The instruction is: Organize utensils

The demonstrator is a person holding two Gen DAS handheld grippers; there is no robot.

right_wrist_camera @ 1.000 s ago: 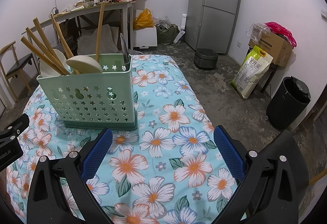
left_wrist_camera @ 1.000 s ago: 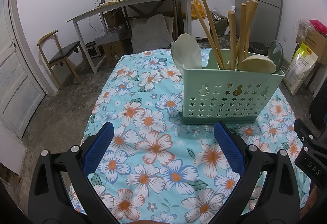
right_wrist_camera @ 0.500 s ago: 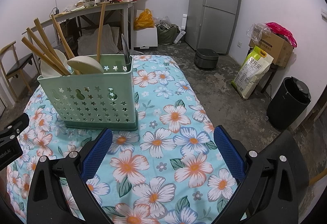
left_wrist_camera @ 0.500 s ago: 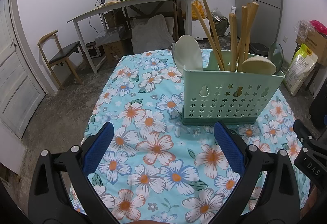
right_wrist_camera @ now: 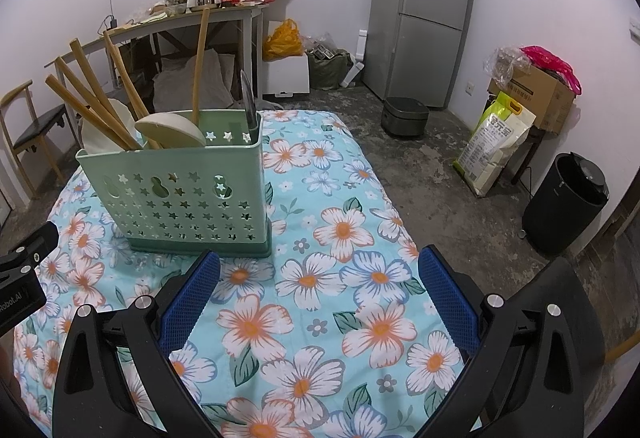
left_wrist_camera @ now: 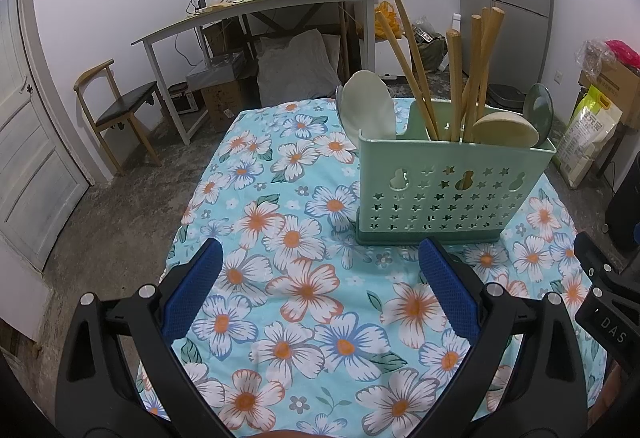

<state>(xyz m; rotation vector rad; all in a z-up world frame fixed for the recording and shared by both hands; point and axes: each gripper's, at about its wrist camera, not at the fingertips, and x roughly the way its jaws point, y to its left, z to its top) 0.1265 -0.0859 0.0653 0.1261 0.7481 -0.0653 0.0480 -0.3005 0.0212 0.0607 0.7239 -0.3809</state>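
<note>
The left gripper (left_wrist_camera: pixel 320 278) is seen with its blue pads (left_wrist_camera: pixel 192 290) spread wide and nothing between them, held over the near part of the flowered tablecloth (left_wrist_camera: pixel 280 238); the green utensil holder (left_wrist_camera: pixel 452 190) is set upright on the cloth, beyond and to the right of that gripper; wooden chopsticks (left_wrist_camera: pixel 412 58), wooden handles (left_wrist_camera: pixel 480 70) and pale spoon bowls (left_wrist_camera: pixel 370 106) are stood inside it; the right gripper (right_wrist_camera: pixel 320 278) is likewise held spread and empty, with the holder (right_wrist_camera: pixel 180 194) far-left of it; a dark blade (right_wrist_camera: pixel 249 102) is stood at the holder's right end.
</note>
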